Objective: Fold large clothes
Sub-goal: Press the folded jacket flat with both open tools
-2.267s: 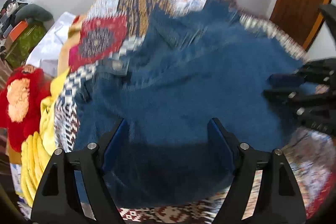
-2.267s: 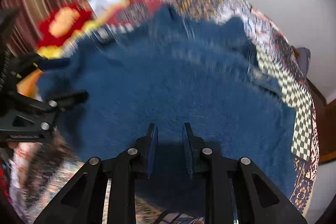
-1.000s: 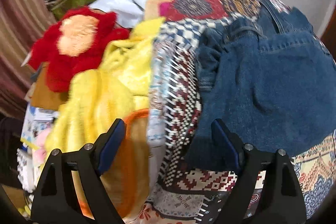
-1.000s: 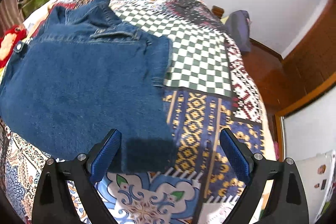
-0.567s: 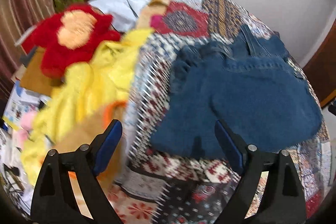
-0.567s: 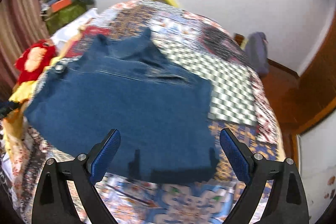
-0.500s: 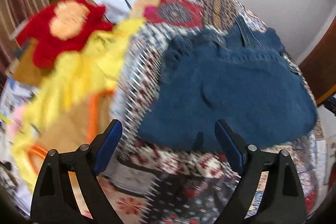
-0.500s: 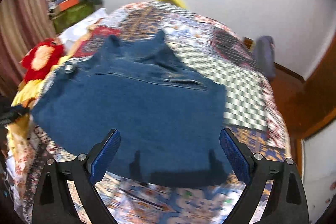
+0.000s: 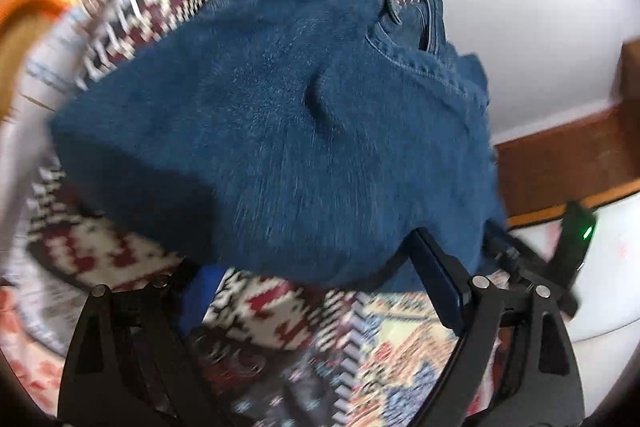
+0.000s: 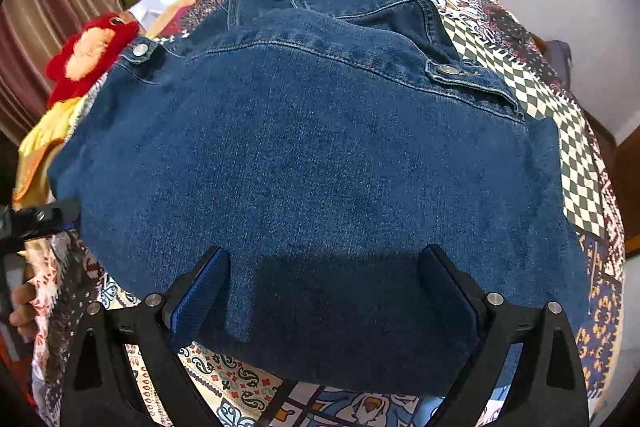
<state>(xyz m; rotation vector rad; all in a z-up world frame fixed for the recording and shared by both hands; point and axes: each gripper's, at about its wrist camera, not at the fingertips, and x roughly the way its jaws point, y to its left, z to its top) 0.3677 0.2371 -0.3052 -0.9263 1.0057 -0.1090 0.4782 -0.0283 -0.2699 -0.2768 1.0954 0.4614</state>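
**A:** How do your jaws stand?

**B:** Both pairs are wide apart and hold nothing. My left gripper [image 9: 320,291] has just been opening a little; only the near hem of the denim jacket [image 10: 312,155] lies between its pads, unpinched. My right gripper [image 10: 324,287] hovers over the same hem, which runs across the gap between its pads.

**A:** Where's the jacket from there?

**B:** Spread just ahead of both, flat on the patterned bedspread [image 10: 560,115], collar farthest from me.

**A:** How will it handle?

**B:** Heavy, stiffish cloth, I judge; not slippery. I'd pinch the hem corners, through both layers.

**A:** Anything unclear?

**B:** The sleeves are tucked out of sight, and my left view is blurred.
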